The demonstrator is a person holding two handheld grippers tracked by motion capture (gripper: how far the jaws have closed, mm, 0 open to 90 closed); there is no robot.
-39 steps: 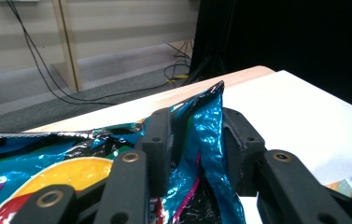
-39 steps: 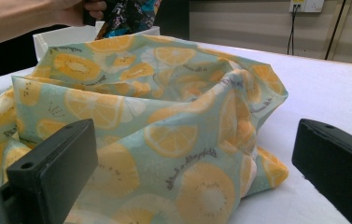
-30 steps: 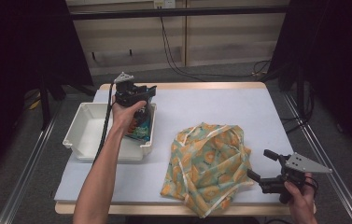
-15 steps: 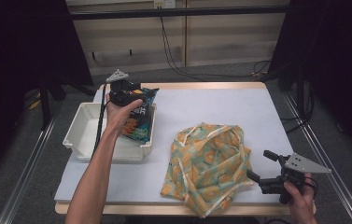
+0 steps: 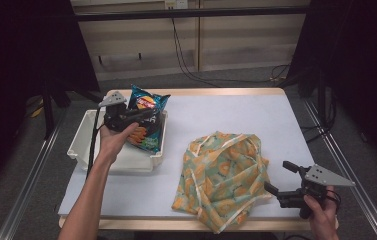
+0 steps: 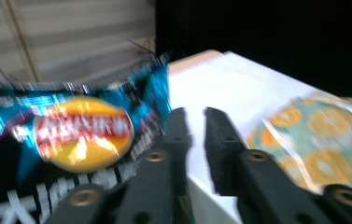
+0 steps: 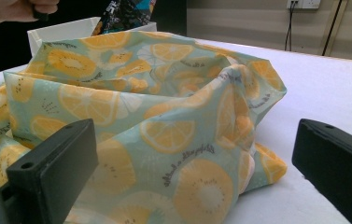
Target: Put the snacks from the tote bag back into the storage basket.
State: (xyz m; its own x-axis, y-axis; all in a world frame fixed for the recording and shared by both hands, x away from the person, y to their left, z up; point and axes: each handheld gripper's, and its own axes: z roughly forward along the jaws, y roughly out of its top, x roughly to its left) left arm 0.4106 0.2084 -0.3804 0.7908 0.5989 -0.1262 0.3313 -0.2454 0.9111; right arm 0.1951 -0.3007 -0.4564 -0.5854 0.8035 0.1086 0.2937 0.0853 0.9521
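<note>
The left claw (image 5: 143, 116) has just been closing, and its two black jaws now stand almost together on the edge of the chip bag (image 5: 147, 117) — in the left gripper view the thin foil passes between them. The bag stands lifted and tilted over the right end of the white bin (image 5: 83, 142), with its lower part inside the bin or just above it; I cannot tell whether it touches.

The bag is glossy blue foil with a yellow and red logo, puffed with air. I judge it very light, slippery and easy to crush, because the chips inside are fragile. The flat sealed seam or a corner is the good place to hold it, not the swollen middle.

The right claw (image 5: 280, 179) rests low at the near right corner of the worktop (image 5: 236, 112), its jaws wide apart and holding nothing. Just in front of them lies the cloth bag (image 5: 226, 175), pale green with orange slices printed on it — soft, limp fabric, crumpled in loose folds, with a pale hem. It will sag where it is lifted, so a pinch at the hem seems best.

The bin is stiff white plastic with a flat rim. The worktop is smooth and pale with a wooden border.
</note>
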